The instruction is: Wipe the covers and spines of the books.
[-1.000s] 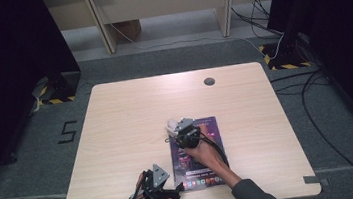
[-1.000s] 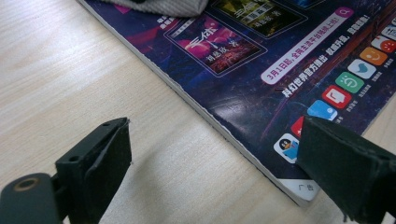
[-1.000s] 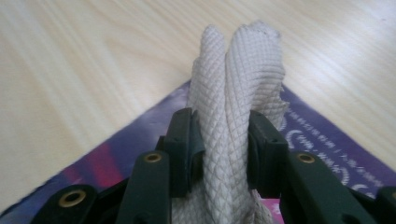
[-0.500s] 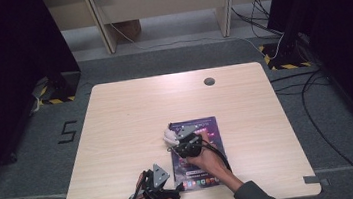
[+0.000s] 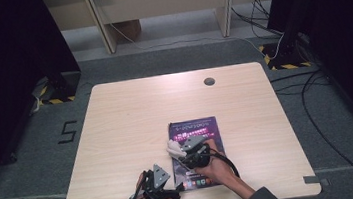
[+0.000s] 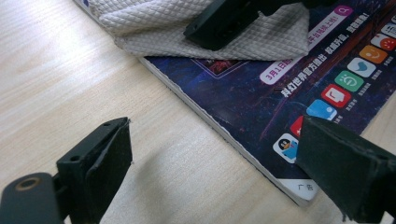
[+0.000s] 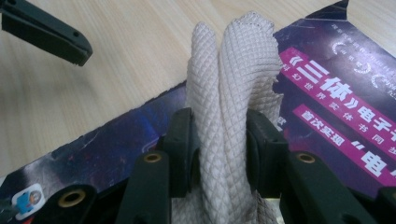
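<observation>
A purple-covered book (image 5: 196,132) lies flat on the wooden table (image 5: 131,114), near its front edge. My right gripper (image 5: 186,151) is over the cover, shut on a folded white waffle cloth (image 5: 173,147). In the right gripper view the cloth (image 7: 233,79) stands bunched between the two pads (image 7: 182,149), above the book (image 7: 336,107). My left gripper (image 5: 170,188) rests low at the book's front left corner. Its jaws stand wide open, one over bare wood and one over the cover, holding nothing (image 6: 219,163). Ahead of it in that view lie the book's edge (image 6: 233,93) and the cloth (image 6: 154,28).
A round cable hole (image 5: 209,81) sits at the table's far edge. The table's left half and far half are bare wood. Cables (image 5: 310,94) run over the grey floor at right, and desk legs (image 5: 105,22) stand behind the table.
My right gripper has slid the cloth across the book cover toward the table's front edge. The left gripper has stayed where it was.
</observation>
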`<action>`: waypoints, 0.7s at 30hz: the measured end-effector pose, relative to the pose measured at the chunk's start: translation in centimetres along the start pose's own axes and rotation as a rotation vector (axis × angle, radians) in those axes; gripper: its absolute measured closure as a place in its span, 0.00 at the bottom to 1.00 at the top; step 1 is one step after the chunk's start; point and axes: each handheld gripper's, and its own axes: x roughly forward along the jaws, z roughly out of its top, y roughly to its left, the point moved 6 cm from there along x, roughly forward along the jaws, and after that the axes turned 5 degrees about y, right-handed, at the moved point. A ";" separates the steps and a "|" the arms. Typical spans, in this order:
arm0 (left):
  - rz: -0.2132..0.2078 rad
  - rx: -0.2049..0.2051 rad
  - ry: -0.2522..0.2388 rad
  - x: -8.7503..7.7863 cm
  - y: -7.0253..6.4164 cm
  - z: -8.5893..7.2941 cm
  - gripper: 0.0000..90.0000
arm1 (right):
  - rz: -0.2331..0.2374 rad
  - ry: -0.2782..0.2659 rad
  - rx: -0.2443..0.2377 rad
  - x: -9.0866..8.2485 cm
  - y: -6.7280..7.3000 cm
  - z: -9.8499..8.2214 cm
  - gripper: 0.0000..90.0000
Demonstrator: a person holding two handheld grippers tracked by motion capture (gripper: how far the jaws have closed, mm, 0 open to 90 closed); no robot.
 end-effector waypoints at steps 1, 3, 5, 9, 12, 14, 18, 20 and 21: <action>0.001 -0.001 -0.001 0.0 0.0 0.0 0.11 | -0.005 -0.002 0.002 -0.1 0.0 -0.1 0.72; 0.005 0.003 -0.002 -0.1 -0.1 -0.1 0.11 | -0.002 0.006 0.002 -0.3 0.1 -0.4 0.72; 0.005 0.007 -0.001 -0.1 -0.1 0.0 0.12 | -0.005 0.008 -0.003 -0.6 0.2 -0.6 0.72; 0.002 0.000 -0.004 -0.1 0.0 -0.1 0.12 | 0.009 0.013 0.001 -1.2 0.2 -1.3 0.72; -0.003 0.000 -0.002 0.0 0.0 0.0 0.12 | 0.010 0.019 0.007 -1.7 0.2 -1.9 0.72; 0.003 -0.002 -0.004 -0.1 0.0 -0.1 0.12 | 0.012 0.019 0.014 -2.1 -0.3 -2.4 0.72; -0.002 -0.002 -0.002 0.0 0.0 -0.1 0.12 | -0.008 0.025 0.048 -3.0 -1.5 -3.5 0.72; 0.004 0.000 -0.006 -0.1 -0.1 -0.1 0.12 | -0.026 0.023 0.067 -3.4 -2.3 -4.1 0.72; 0.004 0.004 -0.006 -0.1 -0.1 -0.1 0.12 | -0.035 0.026 0.079 -3.7 -2.7 -4.4 0.72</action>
